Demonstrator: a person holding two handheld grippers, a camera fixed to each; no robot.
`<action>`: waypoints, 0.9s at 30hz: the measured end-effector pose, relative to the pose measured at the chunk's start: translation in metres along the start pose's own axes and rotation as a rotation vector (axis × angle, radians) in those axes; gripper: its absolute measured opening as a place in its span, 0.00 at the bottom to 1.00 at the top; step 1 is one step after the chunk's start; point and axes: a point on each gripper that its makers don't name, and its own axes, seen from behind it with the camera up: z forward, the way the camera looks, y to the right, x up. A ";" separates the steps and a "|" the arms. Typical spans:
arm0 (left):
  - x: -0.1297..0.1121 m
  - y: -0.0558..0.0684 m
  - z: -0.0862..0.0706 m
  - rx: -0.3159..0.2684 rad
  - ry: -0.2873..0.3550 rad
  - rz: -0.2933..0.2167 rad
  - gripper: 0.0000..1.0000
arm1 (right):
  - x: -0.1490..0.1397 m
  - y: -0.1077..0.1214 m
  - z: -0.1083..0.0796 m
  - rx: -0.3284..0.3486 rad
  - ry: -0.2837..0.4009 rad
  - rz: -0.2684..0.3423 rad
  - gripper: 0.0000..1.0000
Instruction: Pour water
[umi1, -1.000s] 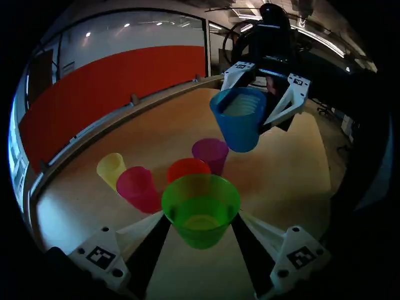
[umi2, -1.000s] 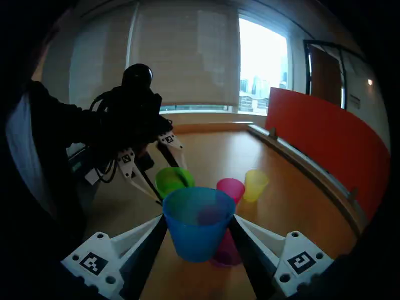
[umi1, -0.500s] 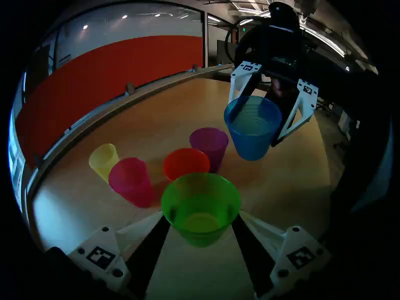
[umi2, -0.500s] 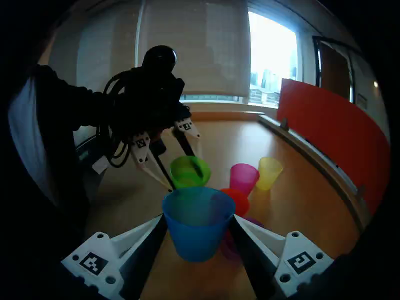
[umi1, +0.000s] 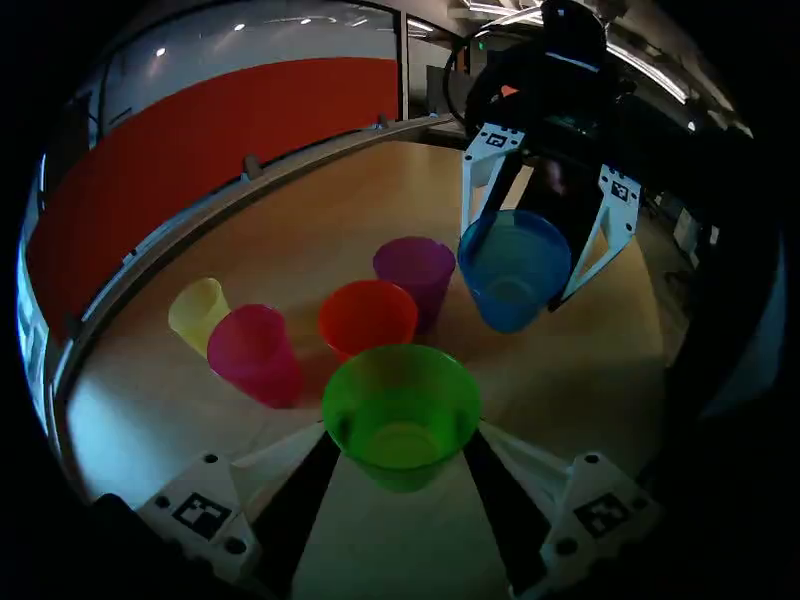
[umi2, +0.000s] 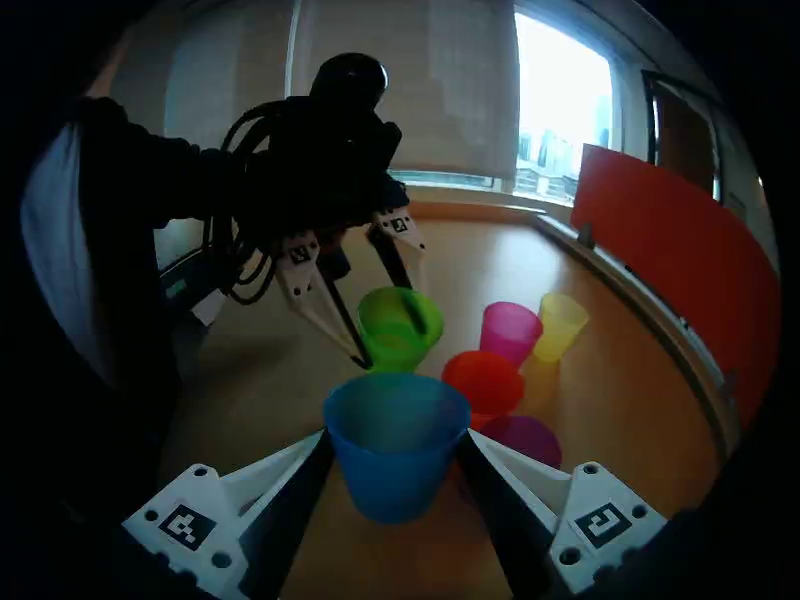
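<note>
Descent has brought blue cup beside purple cup.

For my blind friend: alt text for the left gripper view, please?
The left gripper holds a green cup over a wooden table. Beyond stand an orange cup, purple cup, pink cup and yellow cup; the right gripper holds a blue cup.
</note>
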 end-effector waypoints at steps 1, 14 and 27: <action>-0.001 0.000 0.001 -0.001 -0.002 0.001 0.82 | -0.002 -0.001 0.001 0.003 -0.002 -0.001 0.88; -0.007 0.005 0.011 -0.020 -0.023 0.000 0.82 | -0.017 -0.005 0.013 0.022 -0.028 -0.008 0.88; -0.010 0.006 0.016 -0.030 -0.031 -0.006 0.82 | -0.027 -0.011 0.027 0.041 -0.042 -0.020 0.88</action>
